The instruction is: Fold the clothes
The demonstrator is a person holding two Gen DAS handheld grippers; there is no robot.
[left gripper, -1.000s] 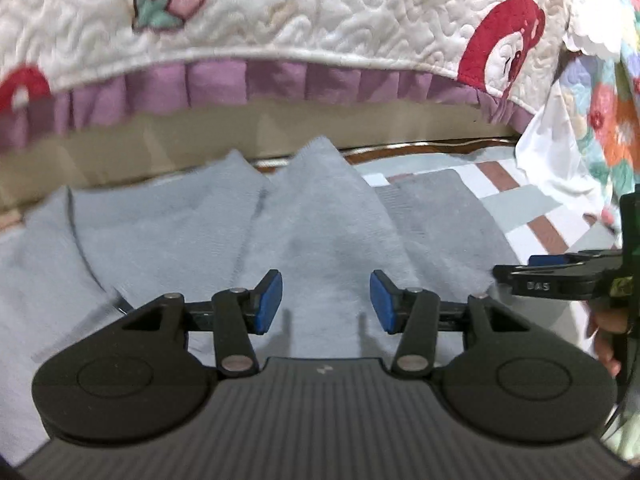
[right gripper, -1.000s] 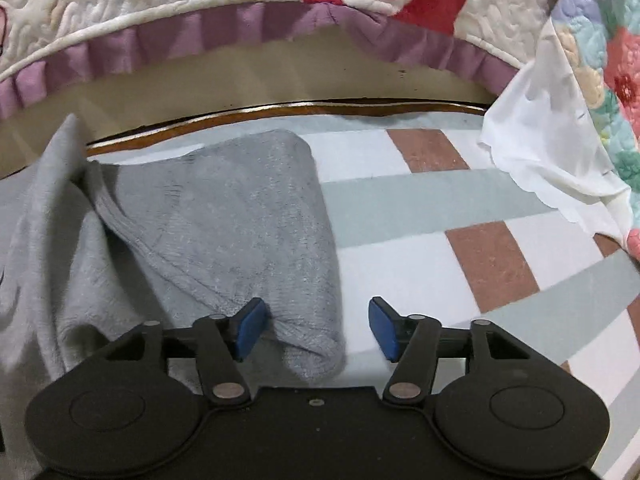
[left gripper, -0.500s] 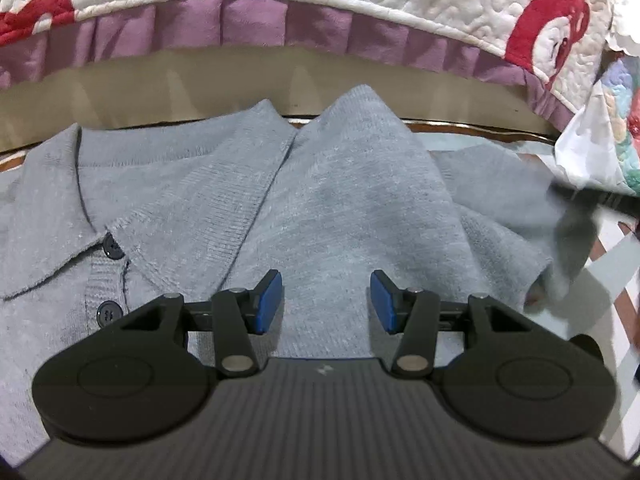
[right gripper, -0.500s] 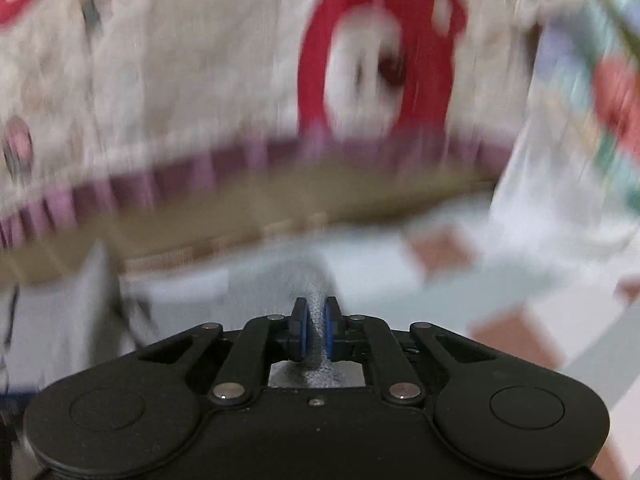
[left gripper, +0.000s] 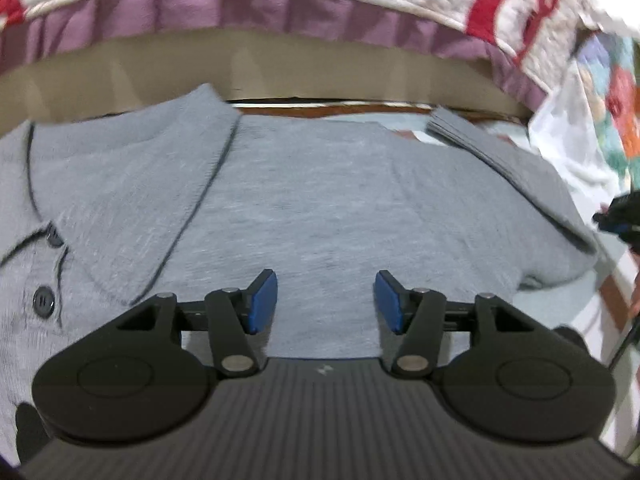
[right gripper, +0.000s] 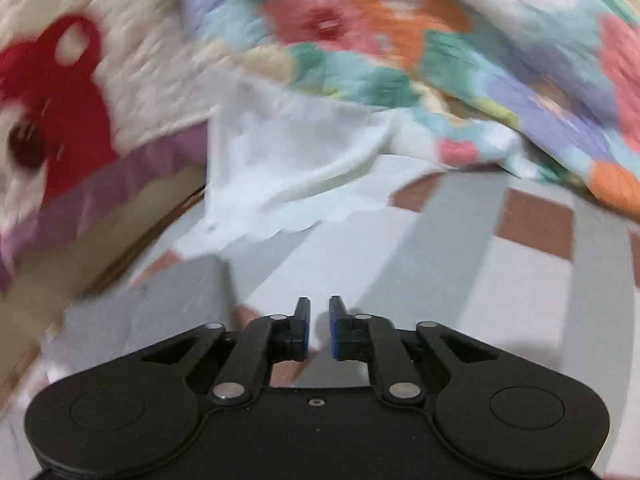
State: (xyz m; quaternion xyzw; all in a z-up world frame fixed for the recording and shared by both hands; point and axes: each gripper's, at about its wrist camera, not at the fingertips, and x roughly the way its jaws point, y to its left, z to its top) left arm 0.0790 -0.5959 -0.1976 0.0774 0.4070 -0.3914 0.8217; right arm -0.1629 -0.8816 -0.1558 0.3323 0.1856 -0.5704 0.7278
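Grey shirt (left gripper: 320,200) lies under (open) left jaws.

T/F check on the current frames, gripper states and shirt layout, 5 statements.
1. The left gripper is open above the grey shirt. True.
2. The right gripper is clamped on the shirt. False: its blue pads are nearly together with a small gap, and nothing is between them.
3. The shirt has a collar and dark buttons. True.
4. The shirt lies on a bare wooden tabletop. False: it lies on a checked cloth of white, grey-green and brown blocks.
5. A floral quilt shows ahead of the right gripper. True.
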